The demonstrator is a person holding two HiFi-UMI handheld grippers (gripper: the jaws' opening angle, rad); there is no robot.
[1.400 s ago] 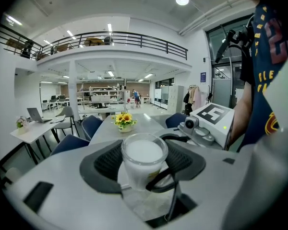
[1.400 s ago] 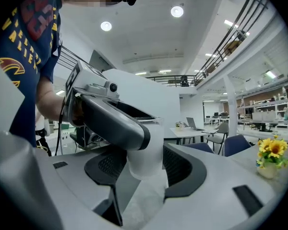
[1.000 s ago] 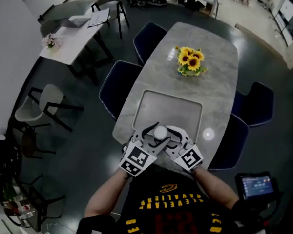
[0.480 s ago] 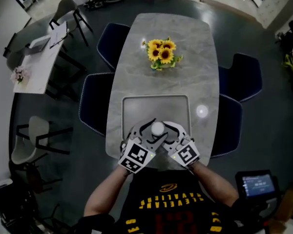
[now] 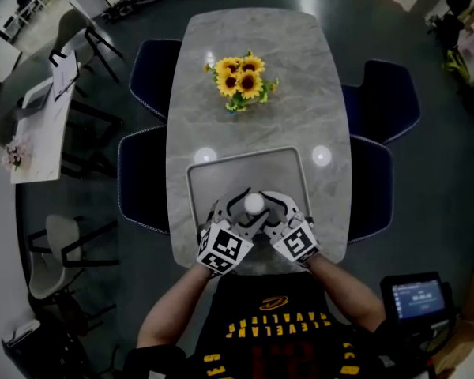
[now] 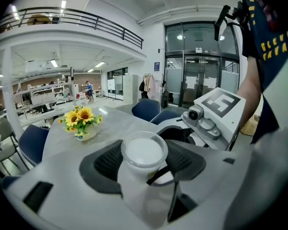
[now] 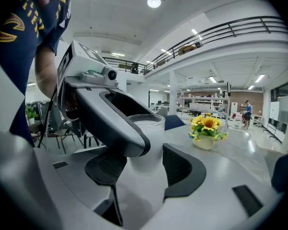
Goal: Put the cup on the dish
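Cup (image 5: 255, 204) of translucent white plastic, round-rimmed and upright, sits over the near end of the grey rectangular tray (image 5: 196, 181). We see the left gripper (image 6: 144, 164) clamped on its sides, and the right gripper (image 7: 145, 166) gripping it too, their jaws crossing. Beyond the tray's far edge, yellow sunflowers (image 5: 238, 80) stand on the marble table (image 5: 316, 93).

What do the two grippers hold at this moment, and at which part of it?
Both hold the white cup: the left gripper and the right gripper each have fingers closed on its side wall, below the rim.
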